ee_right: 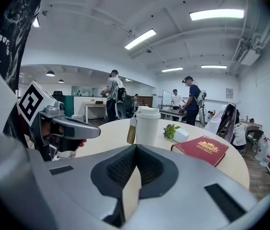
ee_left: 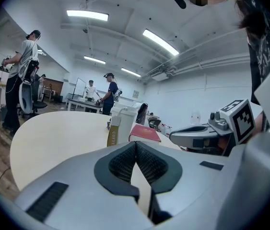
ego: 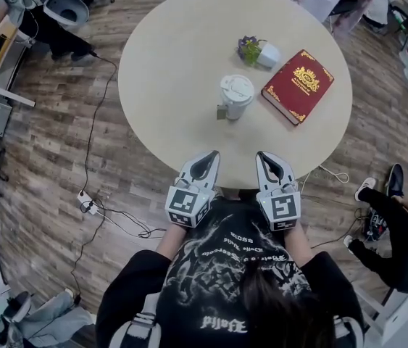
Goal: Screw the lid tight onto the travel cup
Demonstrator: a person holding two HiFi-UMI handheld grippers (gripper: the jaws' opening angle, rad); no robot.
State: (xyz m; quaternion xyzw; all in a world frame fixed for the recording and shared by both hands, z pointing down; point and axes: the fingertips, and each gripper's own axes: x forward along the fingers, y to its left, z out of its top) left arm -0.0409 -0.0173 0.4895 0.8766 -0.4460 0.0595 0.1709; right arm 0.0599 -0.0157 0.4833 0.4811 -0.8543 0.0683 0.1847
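One travel cup [ego: 235,96], one red book [ego: 298,85] right of it and one small plant [ego: 256,51] beyond stand on the round surface [ego: 167,71]. At the near edge, the left gripper [ego: 211,156] and the right gripper [ego: 263,156] have jaws together, empty.

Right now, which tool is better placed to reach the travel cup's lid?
Left, probably, but narrowly. The left tool and right tool are shut, empty, equally far from the cup; the red book and plant lie to its right.

Head view overhead; gripper views low, w/ cup [ego: 235,95].
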